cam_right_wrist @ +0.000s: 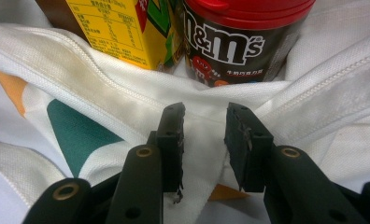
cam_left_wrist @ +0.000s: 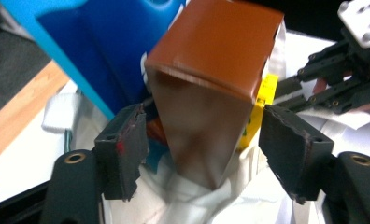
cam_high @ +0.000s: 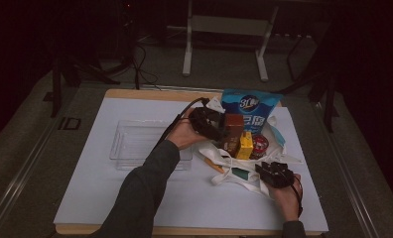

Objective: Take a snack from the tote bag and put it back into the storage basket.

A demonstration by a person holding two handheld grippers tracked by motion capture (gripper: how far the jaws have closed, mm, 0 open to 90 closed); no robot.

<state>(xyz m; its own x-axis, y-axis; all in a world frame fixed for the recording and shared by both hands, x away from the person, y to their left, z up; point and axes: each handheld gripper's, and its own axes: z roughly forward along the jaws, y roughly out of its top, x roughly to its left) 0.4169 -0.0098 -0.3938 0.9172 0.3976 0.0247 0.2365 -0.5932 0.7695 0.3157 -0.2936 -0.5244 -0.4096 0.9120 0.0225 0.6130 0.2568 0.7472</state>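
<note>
Two grippers at the white tote bag (cam_high: 244,171), which lies on the pale table cover (cam_high: 135,198) with its mouth facing me. My left gripper (cam_high: 219,126) sits at the bag's far left edge; its jaws stand wide, either side of the brown carton (cam_left_wrist: 211,84), and I see a gap between each pad and the carton's sides, so nothing is gripped. The carton stands upright in the bag, just in front of the blue pouch (cam_high: 251,109). Beside the carton, toward the bag's right, are the yellow box (cam_right_wrist: 122,28) and then the red-lidded M&M's tub (cam_right_wrist: 234,37). My right gripper (cam_right_wrist: 204,140) is at the bag's near right edge, jaws partly apart with a fold of the bag's cloth between them; whether the pads pinch it I cannot tell. Left of the bag lies a clear plastic tray (cam_high: 135,144).
</note>
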